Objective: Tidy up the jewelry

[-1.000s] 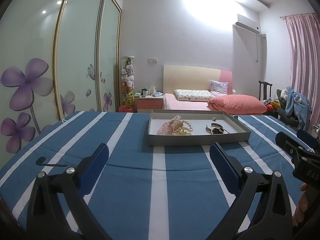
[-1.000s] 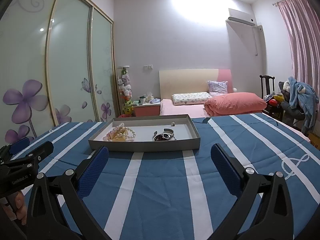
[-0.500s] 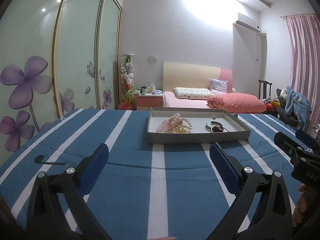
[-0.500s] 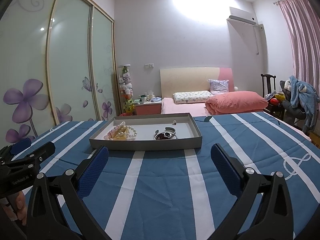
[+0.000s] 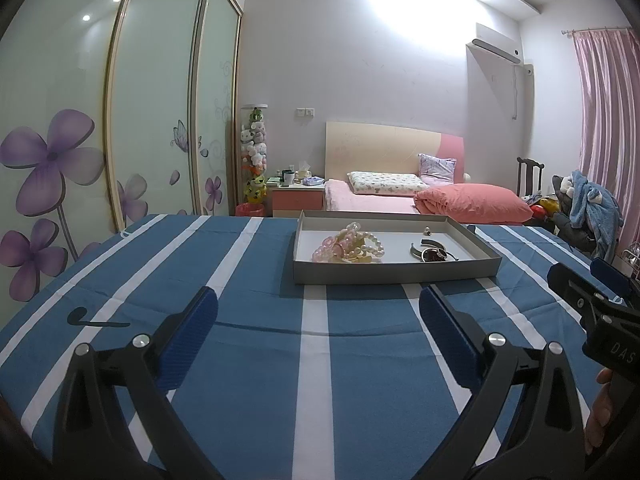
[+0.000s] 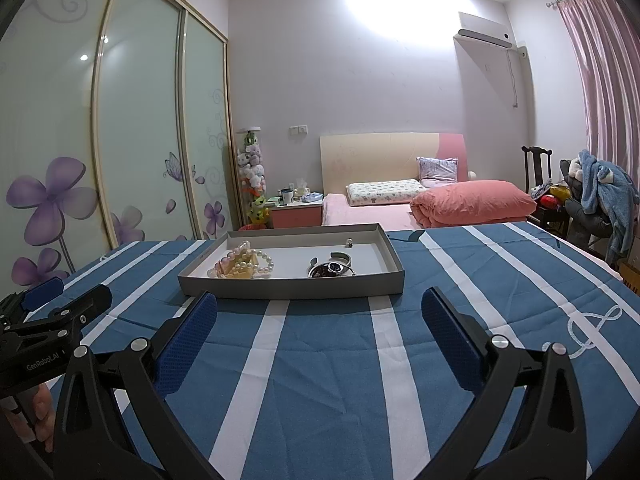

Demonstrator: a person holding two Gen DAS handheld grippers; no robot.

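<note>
A shallow grey tray point(image 5: 392, 274) point(image 6: 288, 286) lies on the blue-and-white striped cloth, ahead of both grippers. Inside it on the left is a heap of pink, yellow and pearl bead bracelets point(image 5: 348, 245) point(image 6: 242, 266). To the right lie a silver bangle and a dark watch point(image 5: 432, 252) point(image 6: 332, 266), and a small ring point(image 5: 427, 231) point(image 6: 349, 243) sits near the far wall. My left gripper point(image 5: 318, 338) is open and empty, short of the tray. My right gripper point(image 6: 319, 338) is open and empty, also short of the tray.
The striped cloth point(image 5: 240, 344) covers the table. The right gripper shows at the right edge of the left wrist view point(image 5: 596, 312), the left one at the left edge of the right wrist view point(image 6: 52, 320). Beyond the table stand a bed, nightstand, wardrobe and chair.
Both views have shifted slightly; the tray sits a little lower and nearer in frame. Both grippers stay open and empty.
</note>
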